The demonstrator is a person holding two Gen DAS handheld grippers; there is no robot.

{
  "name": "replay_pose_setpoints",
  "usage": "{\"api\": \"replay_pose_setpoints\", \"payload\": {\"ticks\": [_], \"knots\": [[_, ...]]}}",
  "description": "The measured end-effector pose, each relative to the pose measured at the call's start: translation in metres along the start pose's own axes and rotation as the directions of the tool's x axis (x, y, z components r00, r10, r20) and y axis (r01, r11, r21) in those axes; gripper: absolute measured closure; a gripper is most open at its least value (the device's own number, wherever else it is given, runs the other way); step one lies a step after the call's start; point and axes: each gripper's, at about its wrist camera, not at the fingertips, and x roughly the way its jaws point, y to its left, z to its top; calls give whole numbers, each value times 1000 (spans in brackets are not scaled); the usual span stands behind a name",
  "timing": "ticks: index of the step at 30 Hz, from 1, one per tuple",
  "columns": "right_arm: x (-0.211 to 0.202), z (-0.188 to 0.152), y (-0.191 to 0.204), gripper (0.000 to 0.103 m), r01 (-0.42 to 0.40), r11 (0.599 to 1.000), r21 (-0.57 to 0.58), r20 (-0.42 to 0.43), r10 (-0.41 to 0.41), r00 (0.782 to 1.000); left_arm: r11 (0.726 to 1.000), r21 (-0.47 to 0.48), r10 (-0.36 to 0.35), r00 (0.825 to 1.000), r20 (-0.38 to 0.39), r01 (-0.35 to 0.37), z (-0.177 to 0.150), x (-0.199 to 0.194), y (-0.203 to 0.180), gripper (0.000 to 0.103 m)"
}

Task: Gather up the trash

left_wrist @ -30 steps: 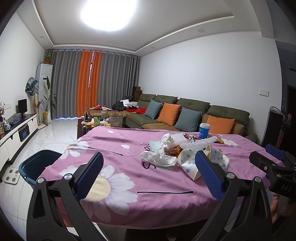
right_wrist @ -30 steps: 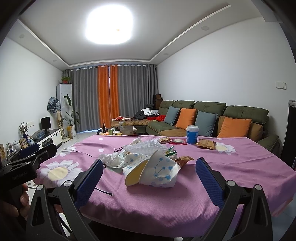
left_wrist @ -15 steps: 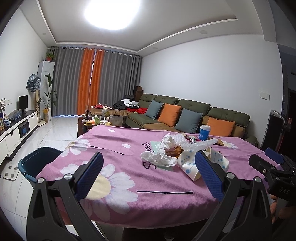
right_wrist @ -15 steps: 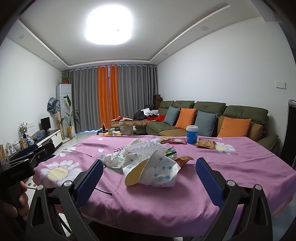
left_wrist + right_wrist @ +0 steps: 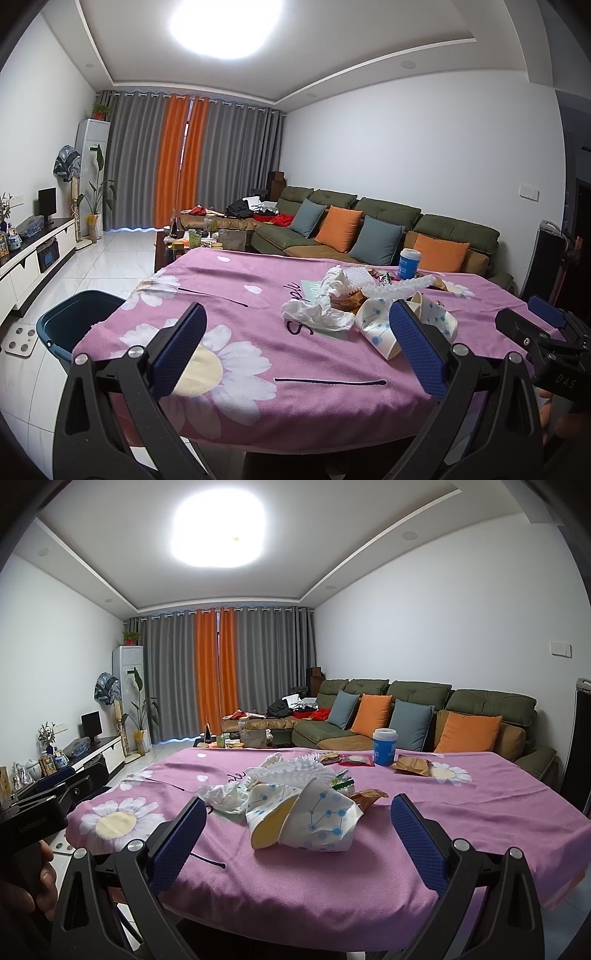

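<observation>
Nothing binned yet: both tongs, left [image 5: 295, 349] and right [image 5: 295, 834], gape wide and empty short of the crumpled white paper-cup trash pile [image 5: 303, 812] on the purple-clothed counter [image 5: 461, 812]; dark blue plastic bin [image 5: 74, 325] sits left of the counter.

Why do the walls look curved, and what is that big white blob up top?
Both wrist views use fisheye lenses, so straight edges bow. The blob is the round ceiling lamp, overexposed in the left view and likewise in the right; black corners are lens vignetting.
</observation>
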Motion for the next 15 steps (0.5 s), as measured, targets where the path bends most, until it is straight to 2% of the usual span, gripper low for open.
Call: {"api": "replay_pose_setpoints", "payload": {"ticks": [15], "knots": [[1,-1,1,6,6,1000,-2,-2,-6,1000,1000,-10,-1,1000,14,1,2,1,4,6]]}}
